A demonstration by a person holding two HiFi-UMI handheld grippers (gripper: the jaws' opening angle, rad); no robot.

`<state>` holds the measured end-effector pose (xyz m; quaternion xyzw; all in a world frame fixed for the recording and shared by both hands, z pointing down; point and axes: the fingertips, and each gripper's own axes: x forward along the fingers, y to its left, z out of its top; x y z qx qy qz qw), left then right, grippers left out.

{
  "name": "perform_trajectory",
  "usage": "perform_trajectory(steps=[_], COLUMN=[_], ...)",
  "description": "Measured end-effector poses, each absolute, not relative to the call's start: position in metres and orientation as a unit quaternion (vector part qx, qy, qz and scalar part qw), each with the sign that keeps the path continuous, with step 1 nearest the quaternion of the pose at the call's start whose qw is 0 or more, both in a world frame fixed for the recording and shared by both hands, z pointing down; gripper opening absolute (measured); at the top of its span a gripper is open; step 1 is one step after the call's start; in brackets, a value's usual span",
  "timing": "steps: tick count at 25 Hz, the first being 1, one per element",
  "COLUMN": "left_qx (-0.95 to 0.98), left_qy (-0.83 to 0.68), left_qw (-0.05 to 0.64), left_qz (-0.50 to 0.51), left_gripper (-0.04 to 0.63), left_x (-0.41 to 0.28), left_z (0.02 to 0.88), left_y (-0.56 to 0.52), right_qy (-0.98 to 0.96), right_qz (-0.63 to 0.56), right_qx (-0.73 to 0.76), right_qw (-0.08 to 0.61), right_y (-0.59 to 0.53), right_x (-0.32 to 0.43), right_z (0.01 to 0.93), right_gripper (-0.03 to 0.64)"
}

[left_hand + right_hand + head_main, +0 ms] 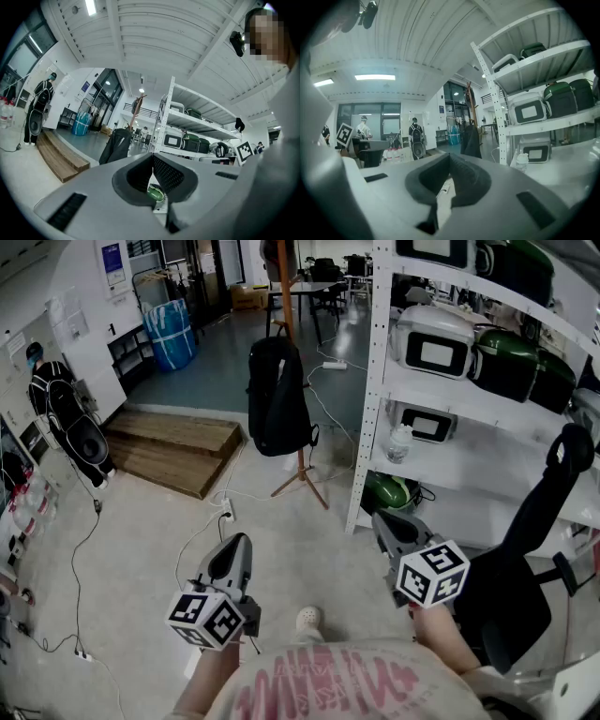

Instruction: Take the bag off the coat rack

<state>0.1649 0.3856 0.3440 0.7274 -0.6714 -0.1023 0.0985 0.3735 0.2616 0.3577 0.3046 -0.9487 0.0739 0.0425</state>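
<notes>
While the bag [278,395] hangs by its top from the rack [286,296], long axis vertical, head view shows it well ahead of the left gripper [236,545] and right gripper [382,521], both held low, probably pre-approach. Left gripper view: jaws together, empty; bag [117,145] ahead-left. Right gripper view: jaws together, empty; bag [471,140] ahead, slightly right.

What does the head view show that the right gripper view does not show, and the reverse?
Only the head view shows the person's shoe and pink-printed shirt. Only the right gripper view shows the ceiling and its light panel. Both show the black bag hanging on the coat rack, the white shelf, and the right gripper, whose jaws are shut and empty.
</notes>
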Motion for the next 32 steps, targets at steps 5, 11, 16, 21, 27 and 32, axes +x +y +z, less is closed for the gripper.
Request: perform_trajectory(steps=[5, 11, 16, 21, 27, 32], left_qx=[0.724, 0.725, 0.722, 0.717, 0.722, 0.725], left_qy=[-0.673, -0.668, -0.669, -0.673, -0.670, -0.668], left_qw=[0.112, 0.129, 0.135, 0.132, 0.115, 0.105], left_qz=[-0.101, -0.106, -0.114, -0.123, -0.127, -0.130], left_gripper=[0.003, 0.003, 0.003, 0.003, 0.003, 0.004], left_x=[0.164, 0.151, 0.117, 0.052, -0.022, -0.077], left_z=[0.355, 0.366, 0.369, 0.359, 0.335, 0.320], left_y=[0.384, 0.369, 0.330, 0.284, 0.224, 0.188], right_qy=[-0.945, -0.938, -0.936, -0.936, -0.932, -0.930], right_qz=[0.090, 0.067, 0.091, 0.127, 0.116, 0.117], right_qx=[0.311, 0.330, 0.329, 0.322, 0.339, 0.347], right_qw=[0.043, 0.078, 0.090, 0.065, 0.050, 0.021], right_y=[0.257, 0.242, 0.204, 0.156, 0.092, 0.055], right_x=[0.380, 0.373, 0.341, 0.285, 0.219, 0.170], right_z=[0.364, 0.379, 0.393, 0.384, 0.361, 0.345], right_gripper=[0.005, 0.005, 0.005, 0.005, 0.005, 0.005])
